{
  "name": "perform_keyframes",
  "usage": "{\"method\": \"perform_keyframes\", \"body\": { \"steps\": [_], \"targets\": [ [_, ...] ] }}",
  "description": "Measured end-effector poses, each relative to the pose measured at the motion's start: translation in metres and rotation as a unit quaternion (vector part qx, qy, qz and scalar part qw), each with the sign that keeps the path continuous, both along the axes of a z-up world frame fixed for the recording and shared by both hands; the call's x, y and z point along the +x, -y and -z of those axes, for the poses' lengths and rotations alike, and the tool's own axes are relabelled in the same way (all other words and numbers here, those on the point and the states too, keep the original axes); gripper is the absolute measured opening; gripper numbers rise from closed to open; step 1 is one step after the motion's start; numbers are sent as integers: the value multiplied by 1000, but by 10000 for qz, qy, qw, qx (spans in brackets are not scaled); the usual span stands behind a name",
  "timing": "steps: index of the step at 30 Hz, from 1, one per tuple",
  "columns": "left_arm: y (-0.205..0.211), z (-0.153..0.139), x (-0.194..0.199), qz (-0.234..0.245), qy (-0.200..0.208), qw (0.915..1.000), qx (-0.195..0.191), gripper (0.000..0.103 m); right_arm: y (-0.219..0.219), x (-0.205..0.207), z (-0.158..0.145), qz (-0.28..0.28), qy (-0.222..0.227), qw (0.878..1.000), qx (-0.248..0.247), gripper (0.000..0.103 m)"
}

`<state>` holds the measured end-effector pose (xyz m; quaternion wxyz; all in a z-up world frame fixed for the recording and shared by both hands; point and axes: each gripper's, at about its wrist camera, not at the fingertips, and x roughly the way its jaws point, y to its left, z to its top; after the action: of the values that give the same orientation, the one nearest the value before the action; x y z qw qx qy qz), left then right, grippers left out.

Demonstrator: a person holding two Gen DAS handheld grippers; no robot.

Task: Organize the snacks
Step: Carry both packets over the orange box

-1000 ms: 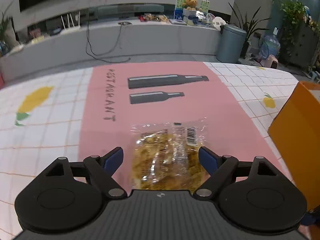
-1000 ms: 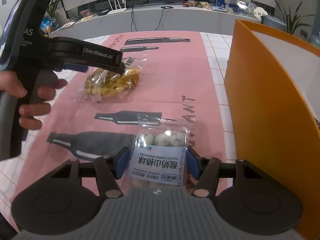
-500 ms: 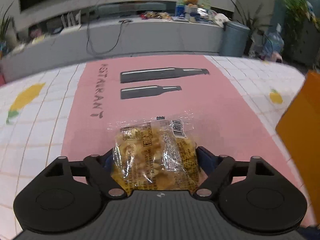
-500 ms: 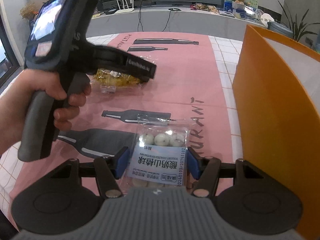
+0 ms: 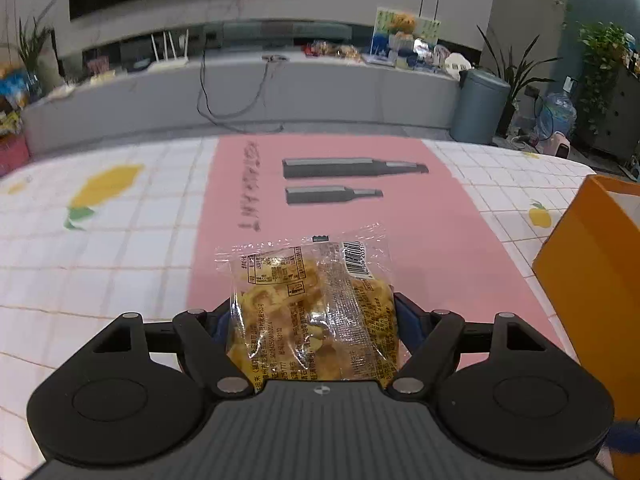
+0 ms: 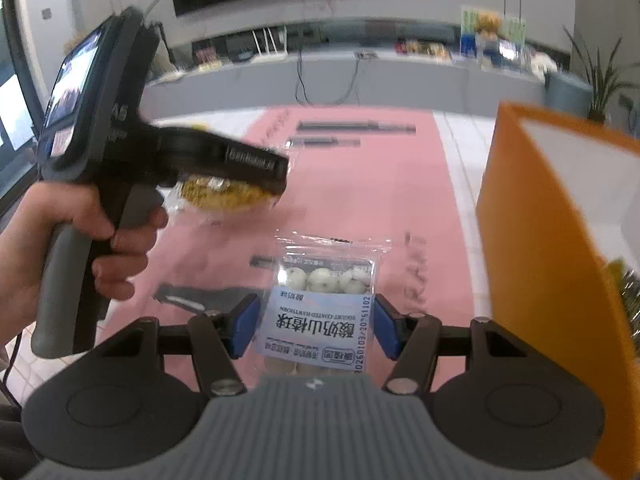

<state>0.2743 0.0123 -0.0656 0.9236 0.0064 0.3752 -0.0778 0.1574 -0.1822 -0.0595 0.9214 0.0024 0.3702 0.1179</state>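
Snacks were the business, two packets in all, each caught in a hand-held gripper above a wide table [image 5: 120, 248] covered in a white tiled cloth with lemon prints and a pink central strip printed with dark bottles. A tall orange cardboard box [image 6: 552, 264] with a pale inside stood on the table at three o'clock in both wrist views, close beside the right gripper and further off from the left one. The left gripper [image 5: 314, 320], black with blue pads, was closing its jaws on a clear crinkled plastic bag of yellow fried snacks [image 5: 312, 308], which filled the gap from pad to pad and was lifted off the pink strip. In the right wrist view that same bag [image 6: 220, 196] hung under the left tool at ten o'clock, and a hand [image 6: 68, 252] was wrapped round the tool's grey handle. The right gripper [image 6: 316, 328] pinched a small clear packet of white round sweets with a pale blue label [image 6: 320, 312] by its two sides, raised above the cloth at six o'clock.
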Motion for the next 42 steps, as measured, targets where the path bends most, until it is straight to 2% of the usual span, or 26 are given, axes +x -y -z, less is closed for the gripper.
{"method": "perform_keyframes", "body": {
  "steps": [4,6,13,15,20,23,26,31,33,35,39,42],
  "targets": [
    [-5,-18,-19,4,158,9999,21,88,22,-15,-28,93,199,9977,643,59],
    [-6,-27,-28,-38,231,9997,-10,88,32,-27,-46,190,462,9950,860,59],
    [4,-55,-59,-70,283,9987,-412,88,79,-63,-90,758,1071,9836,1237,59],
    [10,-64,-69,-22,330,9977,-591,88,98,-71,-96,993,1255,9797,1210,59],
    [26,-85,-94,158,365,9926,-1144,88,134,-86,-97,1457,1600,9745,593,59],
    [39,-95,-104,291,420,9893,-1366,88,158,-82,-84,1687,1440,9742,424,59],
    [52,-98,-109,440,399,9864,-1531,88,176,-76,-70,1715,1130,9774,500,59],
    [76,-94,-109,743,304,9847,-1547,88,190,-57,-46,1638,553,9836,509,59],
    [83,-91,-109,848,251,9836,-1569,88,192,-49,-40,1614,394,9854,360,59],
    [88,-88,-108,961,237,9828,-1559,88,195,-42,-34,1604,272,9864,239,59],
    [94,-82,-106,957,176,9836,-1516,88,204,-31,-30,1718,120,9843,379,59],
    [94,-78,-104,937,89,9826,-1601,88,207,-23,-26,1810,12,9830,294,59]
  ]
}}
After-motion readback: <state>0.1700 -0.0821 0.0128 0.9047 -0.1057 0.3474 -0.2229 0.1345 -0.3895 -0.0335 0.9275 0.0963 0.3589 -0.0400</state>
